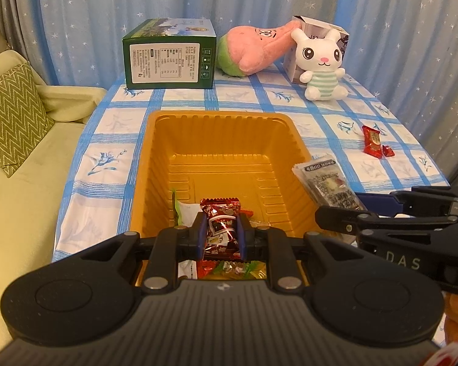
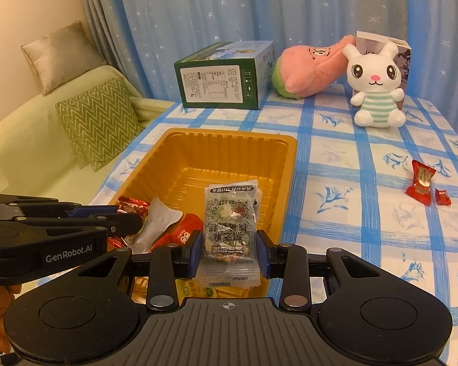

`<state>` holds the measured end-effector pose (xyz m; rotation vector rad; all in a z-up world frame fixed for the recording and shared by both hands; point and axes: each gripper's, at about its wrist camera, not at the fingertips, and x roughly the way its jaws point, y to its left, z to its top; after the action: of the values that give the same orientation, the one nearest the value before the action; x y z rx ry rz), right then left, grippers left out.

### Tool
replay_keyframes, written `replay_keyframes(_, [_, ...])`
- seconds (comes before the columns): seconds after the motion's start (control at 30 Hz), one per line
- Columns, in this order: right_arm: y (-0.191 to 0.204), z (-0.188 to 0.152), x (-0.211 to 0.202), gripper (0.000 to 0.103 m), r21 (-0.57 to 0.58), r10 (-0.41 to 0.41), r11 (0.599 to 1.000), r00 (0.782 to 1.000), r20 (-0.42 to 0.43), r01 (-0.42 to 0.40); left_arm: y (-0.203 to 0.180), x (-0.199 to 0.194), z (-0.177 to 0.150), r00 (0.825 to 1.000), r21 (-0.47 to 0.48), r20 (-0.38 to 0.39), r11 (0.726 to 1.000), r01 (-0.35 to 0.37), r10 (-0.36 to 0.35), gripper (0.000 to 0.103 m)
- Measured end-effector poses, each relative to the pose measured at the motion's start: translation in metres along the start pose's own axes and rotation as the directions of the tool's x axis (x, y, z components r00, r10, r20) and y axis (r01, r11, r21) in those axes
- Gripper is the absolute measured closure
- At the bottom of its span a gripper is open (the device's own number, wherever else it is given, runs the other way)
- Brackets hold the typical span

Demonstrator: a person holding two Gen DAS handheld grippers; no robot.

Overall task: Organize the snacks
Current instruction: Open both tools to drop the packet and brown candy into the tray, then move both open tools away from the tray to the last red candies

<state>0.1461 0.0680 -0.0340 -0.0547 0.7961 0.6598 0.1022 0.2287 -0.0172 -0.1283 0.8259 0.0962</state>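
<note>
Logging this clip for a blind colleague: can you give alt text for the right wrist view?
The right claw grips a clear snack packet above the near end of a gold plastic tray holding a few snacks. The left claw holds a red candy over it; two red candies lie on the checked tablecloth.

Warm, even indoor light, soft shadows, sharp focus, strong fisheye bending and dark vignetted corners.

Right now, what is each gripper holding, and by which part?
Left gripper: red snack packet, gripped mid-body. Right gripper: clear snack packet, gripped at its lower half.
</note>
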Motion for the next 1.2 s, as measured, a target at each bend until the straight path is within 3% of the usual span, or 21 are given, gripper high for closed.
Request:
replay_keyframes(0.4, [-0.003,0.006,0.015,0.066,0.005,-0.007,1.0,1.0,-0.007,0.007,0.008,0.022,0.009,1.0,0.001,-0.008,1.0,0.01,-0.01,0.084])
replay_keyframes(0.5, [-0.004,0.005,0.017,0.066,0.01,-0.005,1.0,1.0,-0.01,0.005,0.012,0.025,0.009,1.0,-0.001,0.0,1.0,0.001,-0.001,0.069])
replay_keyframes(0.87, [-0.003,0.005,0.019,0.065,0.04,0.026,0.999,1.0,-0.015,-0.025,0.024,-0.001,-0.002,0.999,-0.029,0.033,0.999,-0.031,0.032,0.069])
replay_keyframes(0.97, [-0.003,0.008,0.019,0.065,0.062,0.069,0.996,0.998,0.006,-0.069,0.026,-0.008,-0.005,0.998,-0.044,0.043,0.998,-0.039,0.041,0.066])
replay_keyframes(1.03, [-0.005,0.008,0.017,0.06,0.074,0.092,0.993,0.996,0.011,-0.093,0.027,-0.013,-0.007,0.998,-0.05,0.043,0.998,-0.044,0.046,0.061])
replay_keyframes(1.07, [-0.006,0.007,0.014,0.043,0.076,0.086,0.993,0.996,0.017,-0.087,0.026,-0.016,-0.008,0.998,-0.053,0.041,0.998,-0.044,0.046,0.056])
replay_keyframes(1.1, [-0.008,0.006,0.01,0.037,0.08,0.079,0.994,0.996,0.03,-0.081,0.026,-0.019,-0.01,0.998,-0.055,0.043,0.998,-0.043,0.045,0.053])
replay_keyframes(1.2, [-0.016,-0.003,-0.005,0.037,0.109,0.066,0.992,0.997,0.038,-0.069,0.022,-0.03,-0.014,0.998,-0.059,0.053,0.997,-0.041,0.044,0.048])
